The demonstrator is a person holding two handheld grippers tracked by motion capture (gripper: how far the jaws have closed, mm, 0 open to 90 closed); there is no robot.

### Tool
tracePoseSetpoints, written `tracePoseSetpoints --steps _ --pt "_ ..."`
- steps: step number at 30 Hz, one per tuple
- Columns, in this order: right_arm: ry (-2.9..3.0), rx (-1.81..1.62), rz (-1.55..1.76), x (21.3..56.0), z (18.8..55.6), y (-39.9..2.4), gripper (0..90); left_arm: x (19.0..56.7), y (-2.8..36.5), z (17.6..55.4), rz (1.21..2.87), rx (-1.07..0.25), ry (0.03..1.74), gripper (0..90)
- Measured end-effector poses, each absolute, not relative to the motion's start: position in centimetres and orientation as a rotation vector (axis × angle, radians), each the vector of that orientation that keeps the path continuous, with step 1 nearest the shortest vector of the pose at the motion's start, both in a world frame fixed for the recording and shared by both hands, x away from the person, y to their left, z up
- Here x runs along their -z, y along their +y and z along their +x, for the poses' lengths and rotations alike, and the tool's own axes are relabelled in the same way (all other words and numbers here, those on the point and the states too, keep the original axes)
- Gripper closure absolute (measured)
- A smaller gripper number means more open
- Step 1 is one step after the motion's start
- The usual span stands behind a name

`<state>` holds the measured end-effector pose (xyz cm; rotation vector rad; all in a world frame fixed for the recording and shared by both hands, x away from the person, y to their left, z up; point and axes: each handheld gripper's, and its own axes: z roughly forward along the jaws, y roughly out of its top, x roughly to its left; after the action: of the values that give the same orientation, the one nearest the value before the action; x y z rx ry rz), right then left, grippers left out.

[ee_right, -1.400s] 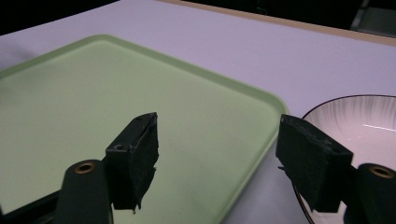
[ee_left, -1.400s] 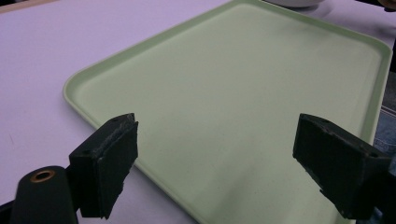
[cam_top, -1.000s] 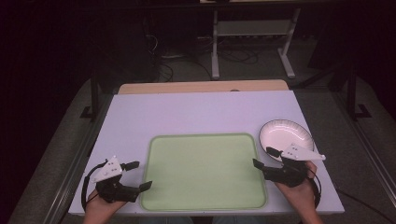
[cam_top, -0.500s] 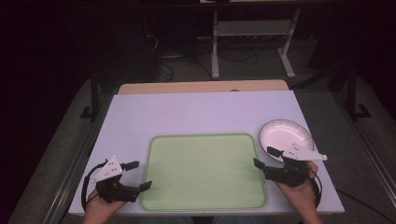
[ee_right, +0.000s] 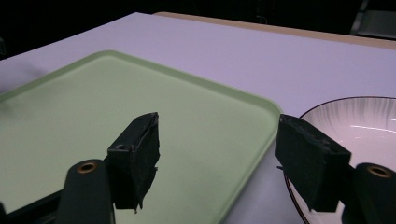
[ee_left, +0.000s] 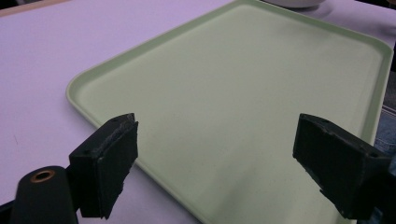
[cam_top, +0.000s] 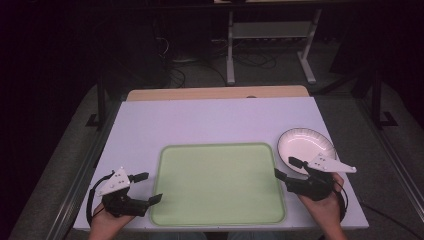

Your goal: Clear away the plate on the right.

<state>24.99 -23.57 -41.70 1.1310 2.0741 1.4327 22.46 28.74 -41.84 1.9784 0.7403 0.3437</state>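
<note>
I hold one gripper in each hand, low at my side of the white table (cam_top: 215,120). My left gripper (cam_top: 148,187) sits just beside the left edge of the green tray (cam_top: 218,182). Its jaws are wide open and nothing is between them. In the left gripper view I look across the tray (ee_left: 243,93) with a black jaw on each side, and the near corner of the tray lies between them.

My right gripper (cam_top: 285,169) is at the right edge of the tray, close to the white bowl (cam_top: 305,145). Its jaws are wide open too, and they hold nothing. In the right gripper view one jaw hangs over the tray (ee_right: 93,116) and the other hangs by the rim of the bowl (ee_right: 364,121). I think that jaw is just above the rim and not touching it, but it is hard to be sure from here.

The tray lies flat in the middle of the table, near me. The bowl stands on the table just beside the tray's far right corner. It has thin dark lines on the inside.
</note>
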Motion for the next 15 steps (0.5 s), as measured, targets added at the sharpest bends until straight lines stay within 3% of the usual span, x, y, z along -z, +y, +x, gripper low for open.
tracePoseSetpoints --steps 15 --pt "2.077 -1.419 1.150 41.56 24.80 -23.97 30.3 41.83 29.00 22.44 1.974 -0.348 0.751 14.0"
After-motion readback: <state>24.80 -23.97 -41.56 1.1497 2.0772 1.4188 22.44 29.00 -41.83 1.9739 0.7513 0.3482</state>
